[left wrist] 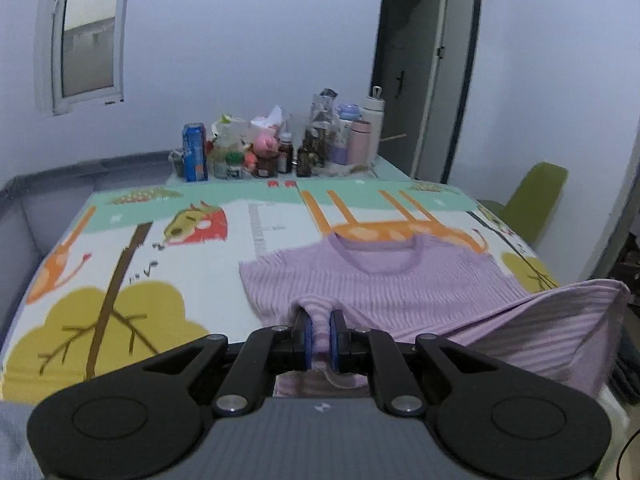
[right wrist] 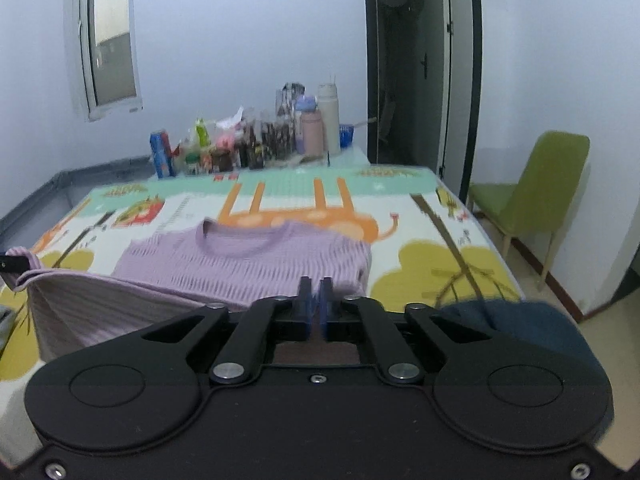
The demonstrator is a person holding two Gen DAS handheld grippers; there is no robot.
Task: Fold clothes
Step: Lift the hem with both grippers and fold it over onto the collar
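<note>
A lilac ribbed knit sweater (left wrist: 400, 280) lies on the cartoon-print mat (left wrist: 192, 276) with its collar away from me. My left gripper (left wrist: 320, 314) is shut on the near hem, fabric pinched between its blue pads. The hem rises to a lifted corner at the right edge of the left wrist view. In the right wrist view the sweater (right wrist: 248, 260) stretches from a raised left corner towards my right gripper (right wrist: 316, 286), whose jaws stand pressed together with a sliver of lilac cloth between them. A bit of the left gripper (right wrist: 6, 266) shows at that raised corner.
Bottles, cans and flasks (left wrist: 280, 148) crowd the far end of the table. A green chair (right wrist: 540, 188) stands to the right by a dark doorway (right wrist: 404, 60). A dark blue cloth (right wrist: 520, 328) lies at the near right. A grey padded edge (left wrist: 32, 216) runs along the left.
</note>
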